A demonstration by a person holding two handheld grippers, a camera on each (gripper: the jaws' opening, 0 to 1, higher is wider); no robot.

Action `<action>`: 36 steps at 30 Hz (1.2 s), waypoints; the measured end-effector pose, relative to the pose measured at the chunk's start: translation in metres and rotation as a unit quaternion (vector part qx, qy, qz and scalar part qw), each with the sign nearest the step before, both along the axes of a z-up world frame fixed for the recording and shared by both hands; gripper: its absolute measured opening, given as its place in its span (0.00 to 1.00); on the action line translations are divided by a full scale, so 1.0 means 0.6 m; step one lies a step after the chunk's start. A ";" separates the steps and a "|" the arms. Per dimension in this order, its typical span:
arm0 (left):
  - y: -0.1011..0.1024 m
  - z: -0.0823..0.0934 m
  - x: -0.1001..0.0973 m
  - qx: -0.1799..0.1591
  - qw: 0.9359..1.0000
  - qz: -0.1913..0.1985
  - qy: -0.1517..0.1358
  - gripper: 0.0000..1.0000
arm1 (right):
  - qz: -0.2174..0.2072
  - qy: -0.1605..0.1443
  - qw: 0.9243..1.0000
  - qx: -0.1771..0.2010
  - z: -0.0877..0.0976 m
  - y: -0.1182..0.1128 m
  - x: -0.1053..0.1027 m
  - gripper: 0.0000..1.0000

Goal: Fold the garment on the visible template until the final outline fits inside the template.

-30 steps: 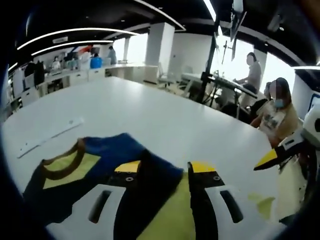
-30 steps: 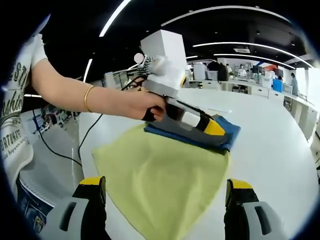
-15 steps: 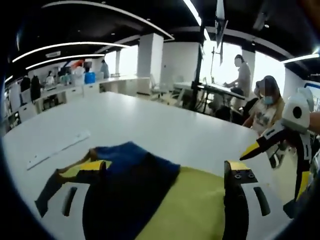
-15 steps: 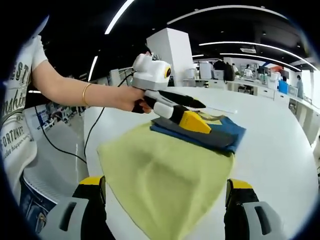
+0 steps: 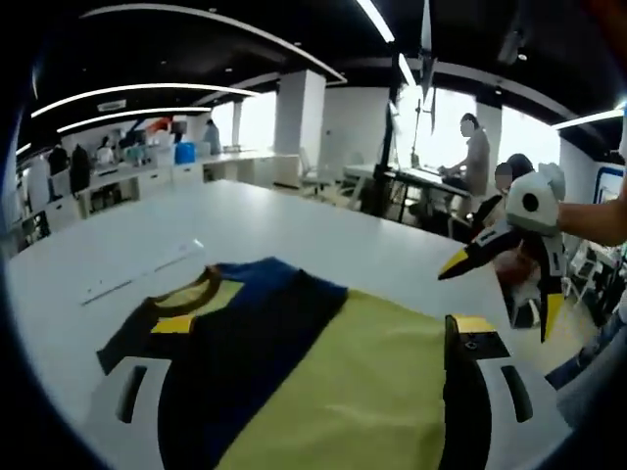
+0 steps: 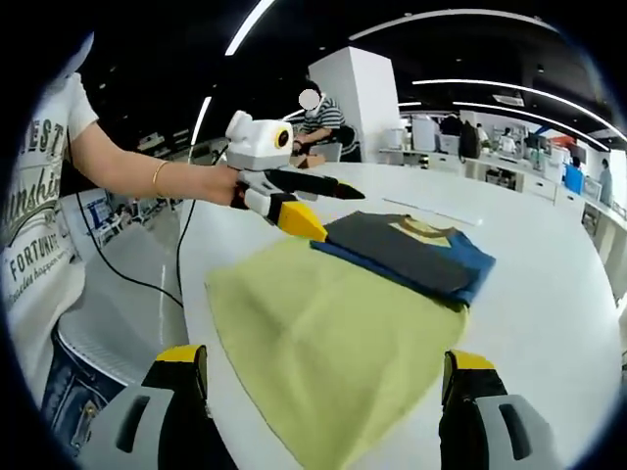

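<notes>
Folded blue T-shirt [image 6: 411,255] lies partly on the yellow template cloth [image 6: 333,343], ahead of both wide-open, empty grippers, left gripper [image 6: 318,201] and right gripper [image 5: 502,279]. Next, probably regrasp to fold again.

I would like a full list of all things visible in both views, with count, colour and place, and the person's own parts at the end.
garment: one, blue and dark with a yellow collar patch, folded, lying on the far part of the yellow template.
yellow template: one, yellow-green cloth, spread flat on the table, near the edge.
table: one, white, large, under everything.
strip: one, white, long and thin, on the table beyond the garment.
bystanders: several, at desks in the background office.
left gripper: one, white body with yellow and black fingers, open, held above the table beside the garment.
right gripper: one, same colours, open, raised off the table.
hand: one, with a gold bracelet, holding the left gripper.
</notes>
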State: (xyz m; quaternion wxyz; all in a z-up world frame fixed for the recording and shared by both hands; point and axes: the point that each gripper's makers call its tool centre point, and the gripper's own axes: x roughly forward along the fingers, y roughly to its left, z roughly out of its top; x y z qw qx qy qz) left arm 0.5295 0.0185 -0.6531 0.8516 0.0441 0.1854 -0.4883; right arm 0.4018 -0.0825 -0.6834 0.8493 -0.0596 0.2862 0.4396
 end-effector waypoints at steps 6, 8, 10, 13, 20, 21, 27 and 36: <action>0.043 -0.022 -0.051 0.027 1.000 -0.014 0.003 0.98 | 0.015 0.012 1.000 -0.010 -0.007 -0.003 -0.014 0.97; 0.059 -0.025 -0.068 0.025 1.000 -0.014 0.011 0.98 | 0.018 0.007 1.000 -0.018 -0.008 -0.007 -0.016 0.97; 0.074 -0.029 -0.081 0.031 0.999 -0.013 0.010 0.97 | 0.023 0.012 0.999 -0.024 -0.011 -0.009 -0.021 0.95; 0.097 -0.033 -0.099 0.031 0.999 -0.002 0.019 0.96 | 0.029 0.015 0.999 -0.033 -0.018 -0.009 -0.029 0.92; 0.139 -0.034 -0.131 0.042 0.999 0.010 0.014 0.89 | 0.027 0.023 0.998 -0.042 -0.038 -0.002 -0.047 0.81; 0.146 -0.034 -0.138 0.039 0.999 0.013 0.017 0.88 | 0.031 0.025 0.998 -0.045 -0.041 -0.001 -0.052 0.79; 0.174 -0.053 -0.182 0.050 0.998 0.010 0.031 0.78 | 0.048 0.038 0.996 -0.065 -0.060 -0.001 -0.075 0.71; 0.202 -0.088 -0.237 0.078 0.995 -0.008 0.061 0.61 | 0.034 0.050 0.996 -0.071 -0.074 -0.009 -0.085 0.58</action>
